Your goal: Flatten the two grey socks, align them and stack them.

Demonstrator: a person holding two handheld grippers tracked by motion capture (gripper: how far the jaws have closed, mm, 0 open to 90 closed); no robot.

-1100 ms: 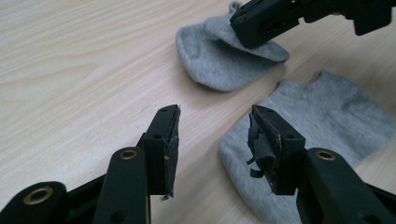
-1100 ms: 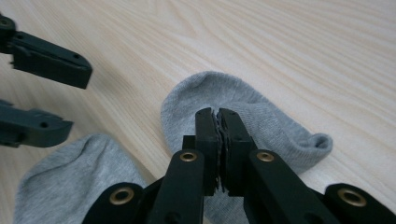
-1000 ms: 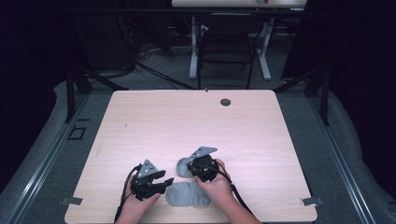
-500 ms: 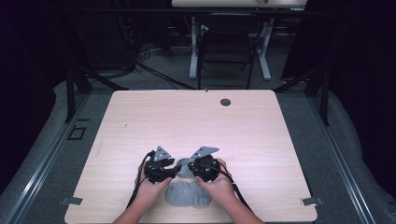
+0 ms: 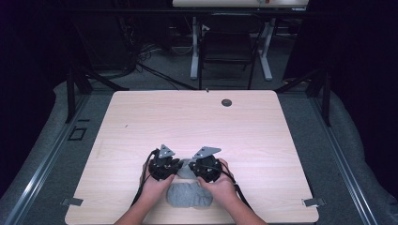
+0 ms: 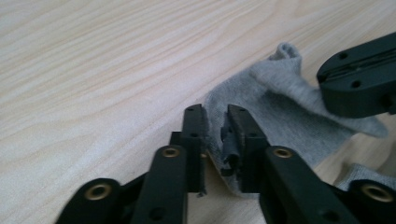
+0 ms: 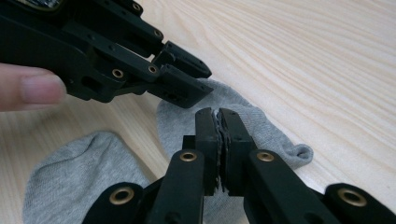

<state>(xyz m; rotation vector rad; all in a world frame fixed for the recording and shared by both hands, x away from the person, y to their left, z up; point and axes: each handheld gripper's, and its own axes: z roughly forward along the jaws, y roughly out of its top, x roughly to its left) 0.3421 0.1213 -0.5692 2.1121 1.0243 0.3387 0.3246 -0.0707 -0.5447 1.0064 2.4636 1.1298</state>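
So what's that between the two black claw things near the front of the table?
A grey sock. In the high view it bridges the gap between the left gripper and right gripper; both gripper views show each pinching it.

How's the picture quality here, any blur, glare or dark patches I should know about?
High view: the table is evenly lit with a soft bright patch mid-top, and the surroundings fall to near black. Left gripper view: the grey sock is sharp, the nearest jaw links soft. Right gripper view: the sock and wood grain are crisp, and the fingertip at the edge is slightly blurred.
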